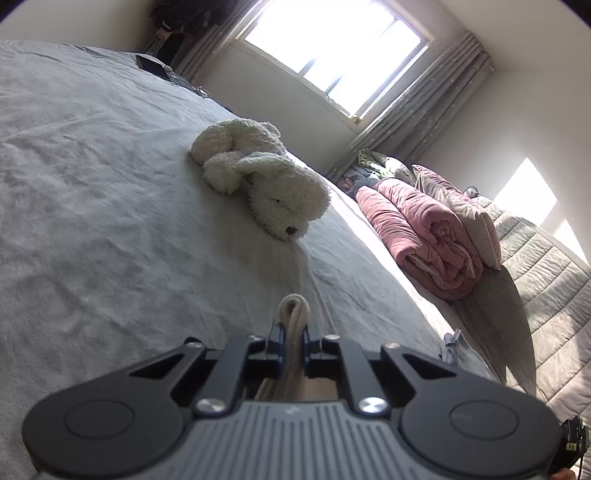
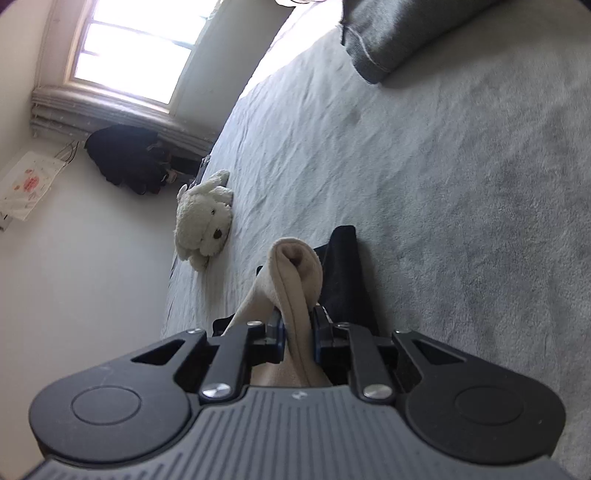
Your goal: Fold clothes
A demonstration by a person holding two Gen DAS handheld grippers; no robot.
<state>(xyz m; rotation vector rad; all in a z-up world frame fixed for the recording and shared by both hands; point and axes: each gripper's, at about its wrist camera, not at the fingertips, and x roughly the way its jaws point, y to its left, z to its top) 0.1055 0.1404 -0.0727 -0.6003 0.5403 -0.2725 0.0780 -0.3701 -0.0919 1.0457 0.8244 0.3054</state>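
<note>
The left gripper (image 1: 293, 341) and the right gripper (image 2: 298, 326) each pinch the beige cloth (image 2: 295, 280), near the toy dog (image 2: 205, 218). Keep both pinches tight and lift evenly, so the fold stays straight.

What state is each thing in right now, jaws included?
Left gripper: jaws shut on beige garment.
Right gripper: jaws shut on beige garment.
Plush dog: lying on its side on the bed.
Pink quilt: rolled up.
Grey garment: folded, on bed.
Curtains: drawn open.
</note>
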